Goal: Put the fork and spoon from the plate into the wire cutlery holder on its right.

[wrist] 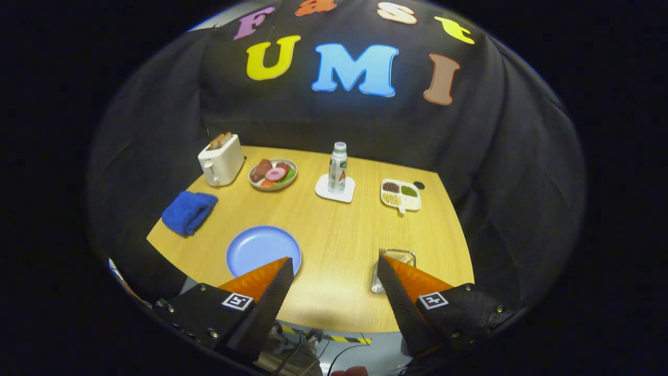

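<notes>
I hold the gripper (334,269) above the table's near edge, its fingers spread wide with bare wood between them. The blue plate (258,248) lies near the near-left edge, partly behind my left finger. The wire cutlery holder (394,261) sits toward the near-right edge, touching the right fingertip in view, fork tines (382,253) showing at its rim. I can't make out the spoon.
</notes>
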